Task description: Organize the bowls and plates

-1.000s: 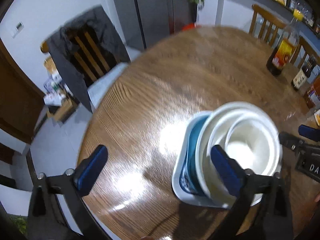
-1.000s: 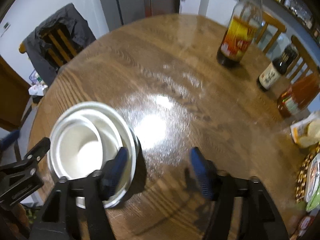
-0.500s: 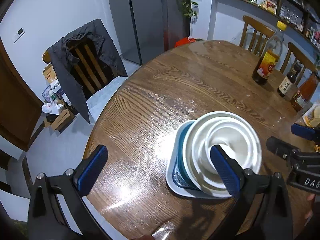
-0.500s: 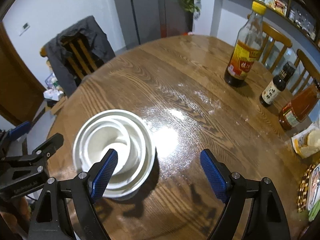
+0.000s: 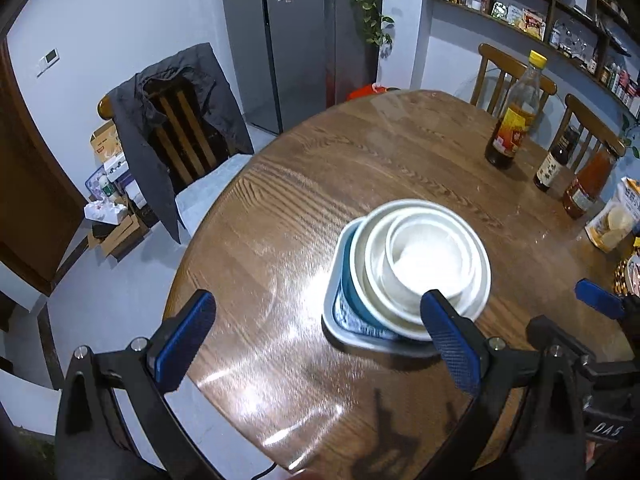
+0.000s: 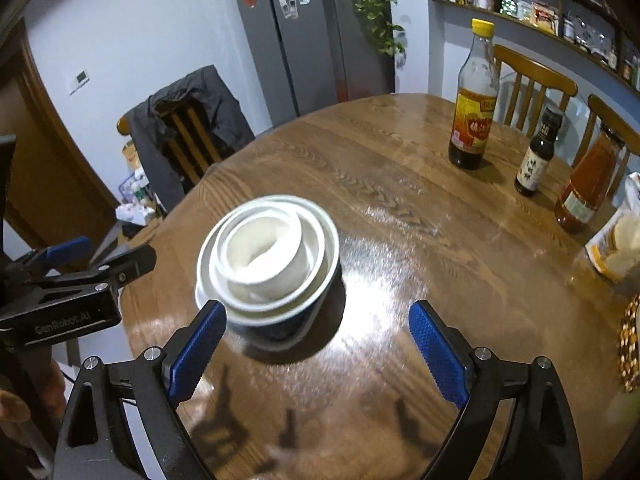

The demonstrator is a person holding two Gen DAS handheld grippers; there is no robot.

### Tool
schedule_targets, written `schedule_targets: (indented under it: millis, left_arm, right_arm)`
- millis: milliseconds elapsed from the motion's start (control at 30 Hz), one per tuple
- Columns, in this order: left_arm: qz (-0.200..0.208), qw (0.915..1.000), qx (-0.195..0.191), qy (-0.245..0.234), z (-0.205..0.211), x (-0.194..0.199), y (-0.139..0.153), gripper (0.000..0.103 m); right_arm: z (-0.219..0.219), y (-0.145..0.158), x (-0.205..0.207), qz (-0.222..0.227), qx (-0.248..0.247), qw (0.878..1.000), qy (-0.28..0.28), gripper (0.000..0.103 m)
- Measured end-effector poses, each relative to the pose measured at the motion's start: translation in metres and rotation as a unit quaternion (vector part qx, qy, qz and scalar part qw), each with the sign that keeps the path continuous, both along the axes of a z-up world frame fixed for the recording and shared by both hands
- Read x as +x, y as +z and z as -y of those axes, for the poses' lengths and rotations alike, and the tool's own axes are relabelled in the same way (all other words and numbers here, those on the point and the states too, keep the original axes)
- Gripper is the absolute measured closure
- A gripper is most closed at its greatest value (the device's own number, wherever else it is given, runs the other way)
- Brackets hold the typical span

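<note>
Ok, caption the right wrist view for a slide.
Right gripper opening, nothing between its jaws, beside nested white bowls on a round table.

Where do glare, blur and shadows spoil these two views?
Left wrist view: glare on the table beside the stacked bowls, whose innermost is washed out. Right wrist view: glare right of the stack, slight blur, gripper shadows on the near tabletop; fisheye bending in both.

Left gripper [image 5: 316,338] fingers wide apart (empty), right gripper [image 6: 318,346] fingers opening.
</note>
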State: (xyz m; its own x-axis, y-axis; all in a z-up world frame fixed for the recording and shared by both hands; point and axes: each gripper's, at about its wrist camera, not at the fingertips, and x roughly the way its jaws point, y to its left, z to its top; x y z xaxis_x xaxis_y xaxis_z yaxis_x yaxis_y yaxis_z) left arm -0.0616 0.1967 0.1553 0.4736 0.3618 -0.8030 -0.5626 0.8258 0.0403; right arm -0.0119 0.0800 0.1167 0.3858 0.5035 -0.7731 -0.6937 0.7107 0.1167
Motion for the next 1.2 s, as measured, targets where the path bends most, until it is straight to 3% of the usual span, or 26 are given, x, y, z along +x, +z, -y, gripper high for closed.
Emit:
schedule_targets:
  millis: [267,633,1200]
  left_arm:
    - [-0.006,0.9999,0.011,0.009,0.013,-0.023,-0.007,0.001]
    - [-0.004,0.9999,0.010,0.010,0.026,-0.043,-0.017,0.001]
    - [-0.017,0.9997,0.015,0.011,0.025,-0.044,-0.023,0.001]
  right_arm:
    - [0.007,-0.009,-0.024,0.027,-0.013,1.000,0.005,0.010]
    - [0.016,-0.016,-0.037,0.028,-0.013,1.000,0.005,0.010]
    - [0.014,-0.021,-0.043,0.026,-0.015,0.999,0.011,0.010]
